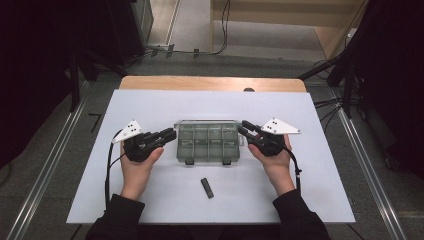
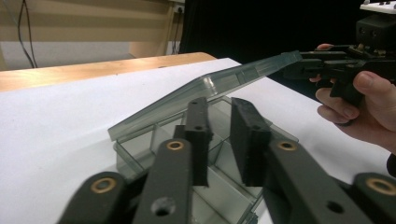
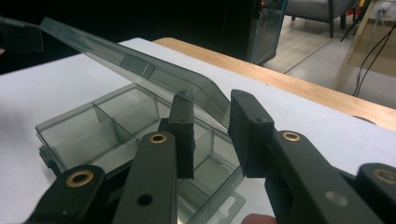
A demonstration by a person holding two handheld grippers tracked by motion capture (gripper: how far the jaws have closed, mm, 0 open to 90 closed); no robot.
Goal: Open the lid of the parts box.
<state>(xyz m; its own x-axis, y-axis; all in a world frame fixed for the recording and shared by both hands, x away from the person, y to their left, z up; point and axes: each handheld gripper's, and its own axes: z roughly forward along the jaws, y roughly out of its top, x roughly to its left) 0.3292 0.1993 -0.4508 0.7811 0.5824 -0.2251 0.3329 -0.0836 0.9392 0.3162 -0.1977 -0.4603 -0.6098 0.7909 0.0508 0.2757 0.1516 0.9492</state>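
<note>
Both forearms in dark sleeves come in from six o'clock. The left hand [image 1: 136, 167] holds the black two-jaw left gripper [image 1: 172, 134] pointing toward three o'clock, its jaws a narrow gap apart. The right hand [image 1: 274, 159] holds the black two-jaw right gripper [image 1: 244, 127] pointing toward ten o'clock, jaws likewise narrowly parted. A grey three-cornered plate tops each gripper.

1. From my high view, the small dark object [image 1: 207, 187] lying near the clear box [image 1: 208, 141] is too small for me to identify.
2. In the left gripper view, my own jaws hide the box's near compartments [image 2: 219, 186].
3. In the right gripper view, the frame's left edge cuts off the lid's [image 3: 140, 70] far end.
4. I can't tell whether any compartment holds anything.
</note>
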